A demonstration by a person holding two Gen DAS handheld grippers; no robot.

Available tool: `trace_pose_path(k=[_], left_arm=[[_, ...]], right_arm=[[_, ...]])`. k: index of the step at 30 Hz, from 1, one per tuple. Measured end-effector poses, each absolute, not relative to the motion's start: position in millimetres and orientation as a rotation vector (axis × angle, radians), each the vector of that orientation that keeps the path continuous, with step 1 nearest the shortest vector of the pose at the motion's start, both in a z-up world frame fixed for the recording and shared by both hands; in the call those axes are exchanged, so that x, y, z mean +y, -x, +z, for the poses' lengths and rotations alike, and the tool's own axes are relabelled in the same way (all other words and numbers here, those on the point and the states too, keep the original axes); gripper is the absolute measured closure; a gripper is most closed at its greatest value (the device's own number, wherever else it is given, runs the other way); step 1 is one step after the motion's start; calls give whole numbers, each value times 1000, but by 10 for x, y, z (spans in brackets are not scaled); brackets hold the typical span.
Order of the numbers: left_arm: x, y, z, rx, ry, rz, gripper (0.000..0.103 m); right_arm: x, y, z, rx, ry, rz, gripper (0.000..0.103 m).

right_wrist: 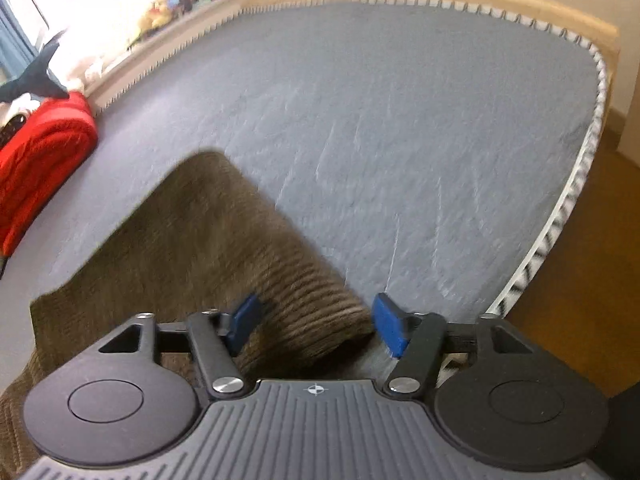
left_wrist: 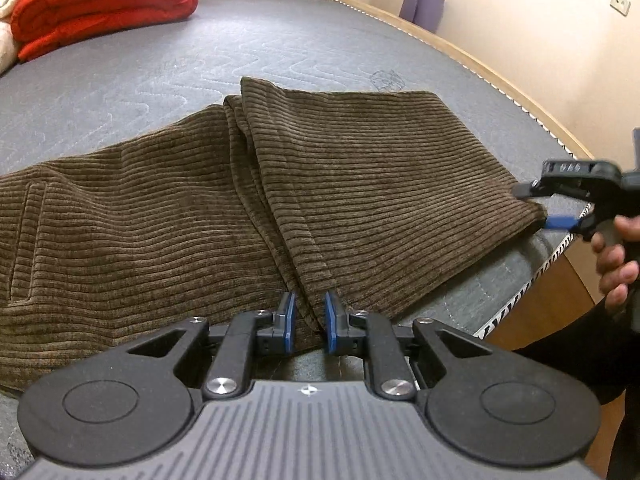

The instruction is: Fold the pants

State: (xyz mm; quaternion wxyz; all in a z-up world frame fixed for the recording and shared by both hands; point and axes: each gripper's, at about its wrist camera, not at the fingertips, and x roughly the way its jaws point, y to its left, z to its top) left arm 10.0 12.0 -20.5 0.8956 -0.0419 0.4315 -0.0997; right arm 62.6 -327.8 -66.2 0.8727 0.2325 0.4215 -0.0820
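Note:
Brown corduroy pants (left_wrist: 200,208) lie folded lengthwise on the grey mattress (left_wrist: 240,52). My left gripper (left_wrist: 310,322) sits at the near edge of the pants, its blue pads (left_wrist: 289,320) closed to a narrow gap around a fold of the fabric. My right gripper (left_wrist: 538,210) is at the pants' right corner in the left wrist view. In the right wrist view the right gripper (right_wrist: 316,322) is open, with the corner of the pants (right_wrist: 312,304) lying between its spread blue pads (right_wrist: 388,324). That view is motion-blurred.
A folded red quilt (left_wrist: 100,4) and a white blanket (left_wrist: 8,12) lie at the far left of the bed. The wooden bed frame (left_wrist: 500,76) and mattress edge run close on the right. Plush toys (right_wrist: 168,4) line the windowsill.

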Motion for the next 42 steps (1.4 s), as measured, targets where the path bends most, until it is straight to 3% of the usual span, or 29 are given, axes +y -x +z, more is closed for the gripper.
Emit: trace_pose_path(k=[8, 15, 18, 20, 22, 30, 36, 42], left_arm=[[177, -134, -196, 900, 119, -200, 78], [258, -163, -178, 907, 163, -193, 68], [317, -184, -135, 904, 188, -180, 65], [393, -186, -67, 886, 211, -164, 62], [497, -189, 13, 857, 246, -156, 52], [1061, 14, 387, 686, 393, -160, 27], [1259, 28, 500, 677, 556, -227, 23], [1031, -507, 706, 763, 625, -340, 14]], right_arm=[[-3328, -686, -783, 907, -584, -175, 36], [-3267, -622, -675, 865, -564, -217, 65], [-3167, -583, -484, 820, -514, -216, 72], [-3026, -535, -283, 756, -446, -195, 73], [-2807, -470, -59, 681, -358, -162, 75], [-1614, -5, 461, 446, 26, 137, 80], [-1231, 217, 303, 435, 140, 280, 80], [-1254, 225, 335, 431, 151, 313, 81]])
